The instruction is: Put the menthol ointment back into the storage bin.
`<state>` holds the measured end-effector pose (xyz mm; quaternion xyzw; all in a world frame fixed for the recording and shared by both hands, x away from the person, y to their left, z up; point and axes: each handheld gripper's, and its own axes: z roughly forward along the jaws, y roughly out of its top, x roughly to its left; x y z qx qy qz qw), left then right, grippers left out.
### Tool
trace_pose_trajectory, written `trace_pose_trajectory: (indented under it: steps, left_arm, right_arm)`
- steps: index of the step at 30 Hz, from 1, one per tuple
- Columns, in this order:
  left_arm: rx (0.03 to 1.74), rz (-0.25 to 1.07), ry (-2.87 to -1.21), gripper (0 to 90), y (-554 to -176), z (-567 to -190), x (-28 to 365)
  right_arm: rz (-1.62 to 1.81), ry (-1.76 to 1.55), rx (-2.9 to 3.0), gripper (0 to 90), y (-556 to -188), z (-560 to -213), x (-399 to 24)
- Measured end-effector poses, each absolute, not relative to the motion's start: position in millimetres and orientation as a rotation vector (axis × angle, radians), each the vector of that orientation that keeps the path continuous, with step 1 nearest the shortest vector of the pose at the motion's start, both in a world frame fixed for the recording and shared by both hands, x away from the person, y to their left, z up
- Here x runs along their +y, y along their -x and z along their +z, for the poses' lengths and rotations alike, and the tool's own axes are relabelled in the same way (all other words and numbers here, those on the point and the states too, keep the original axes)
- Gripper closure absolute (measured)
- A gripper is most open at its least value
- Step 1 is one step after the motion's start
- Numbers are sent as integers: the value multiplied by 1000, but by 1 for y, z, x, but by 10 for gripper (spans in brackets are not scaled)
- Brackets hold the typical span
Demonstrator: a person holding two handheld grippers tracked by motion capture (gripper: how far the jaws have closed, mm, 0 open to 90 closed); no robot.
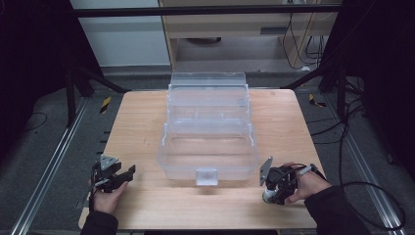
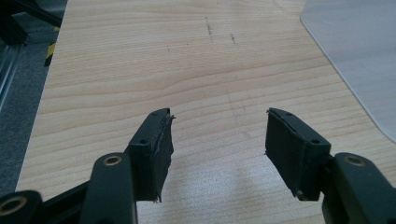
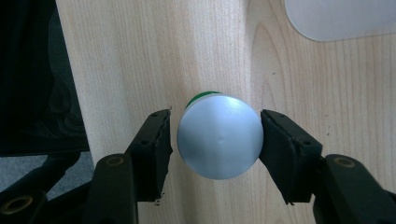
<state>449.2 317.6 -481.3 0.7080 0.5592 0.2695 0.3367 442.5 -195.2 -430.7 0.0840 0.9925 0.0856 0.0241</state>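
Two grippers are at the near edge of the wooden worktop (image 1: 147,205), one at each near corner. The right gripper (image 1: 270,192), held in the person's right hand (image 1: 306,188), points straight down near the near right corner. In the right gripper view its jaws straddle a small round container with a flat silver-grey cap (image 3: 219,136); a sliver of green body shows behind the cap's far rim. The container stands upright on the wood. The right-hand pad touches the cap's side; on the other side a thin gap seems to remain between pad and cap, so a firm clamp cannot be confirmed. Jaw spacing is narrow, barely wider than the cap.

The left gripper (image 1: 128,172), in the left hand (image 1: 108,198), sits near the near left corner, lying roughly level and pointing toward the middle of the worktop. In the left gripper view its jaws stand wide apart with bare wood between them.

A clear plastic storage box (image 1: 208,132) occupies the centre of the worktop, reaching to the far edge, with its lid tipped back and tiered trays exposed. A latch tab (image 1: 206,176) sits on its near wall. The container stands just beside the box's near right corner, apart from it. A rounded corner of the box shows at the top right of each gripper view.
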Motion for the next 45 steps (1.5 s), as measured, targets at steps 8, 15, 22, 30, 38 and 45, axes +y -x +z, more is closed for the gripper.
trace_pose_trajectory:
  steps: [8, 15, 22, 30, 38, 45]
  left_arm:
    - [1459, 701, -1848, 409, -449, -481, 318]
    - [1458, 702, -1850, 409, -449, -481, 317]
    - [1459, 703, -1849, 409, -449, -481, 318]
    - [1461, 703, -1850, 409, -450, -481, 317]
    - [1467, 700, -1852, 409, -450, -482, 317]
    - [1469, 701, -1853, 409, -451, -482, 317]
  right_arm:
    - [233, -253, 3080, 477, -444, -435, -192]
    - [233, -264, 3080, 498, -445, -436, -192]
    - [234, -269, 3082, 502, -446, -435, -191]
    - [234, -304, 3082, 504, -448, -430, -192]
    - [260, -331, 3069, 505, -445, -413, -194]
    - [320, -379, 3052, 504, -448, -397, -194]
